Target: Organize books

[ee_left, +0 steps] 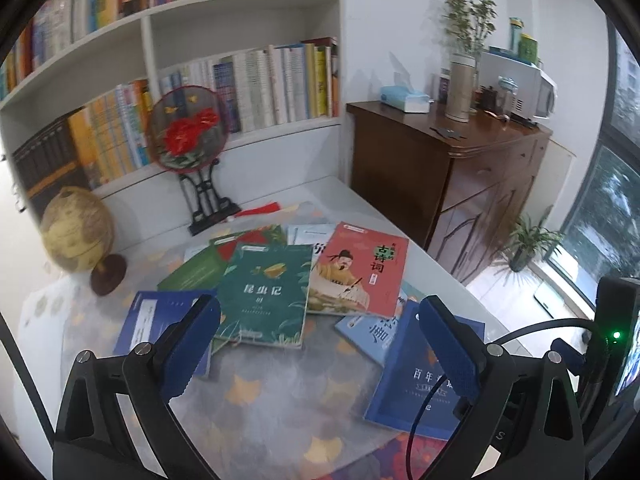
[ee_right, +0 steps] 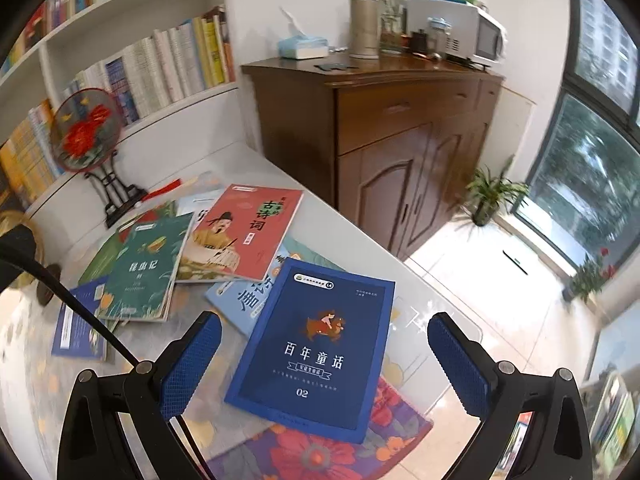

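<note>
The left gripper [ee_left: 318,342] is wide open and holds nothing. The right gripper [ee_right: 324,364] is wide open too, with nothing in it. Both hang above the table [ee_right: 348,236].

Take the dark blue book [ee_right: 316,352] as the marker. It lies flat on the table, right under the right gripper and between its blue fingers [ee_right: 192,364]. Under its near edge is a book with big red flowers [ee_right: 320,452]. A black cable [ee_right: 76,300] crosses the picture to the left of the dark blue book.

Just behind the dark blue book, partly under it, is a light blue book [ee_right: 244,300]. Behind that, a red book [ee_right: 244,232] with a painted man lies on top of others. To the left of the red book is a green book [ee_left: 266,292], and it sits between the left gripper's fingers in the left view. Farther left lies another blue book [ee_left: 156,320].

Far behind the dark blue book, on the left, stand a globe [ee_left: 78,230] and a round fan on a black stand [ee_left: 186,128]. Behind them is a white bookshelf [ee_left: 240,12] full of books. Far behind on the right is a brown cabinet [ee_right: 400,128] with a tissue box [ee_right: 302,46], a tall cup [ee_right: 364,24] and a microwave [ee_right: 460,30] on top.
</note>
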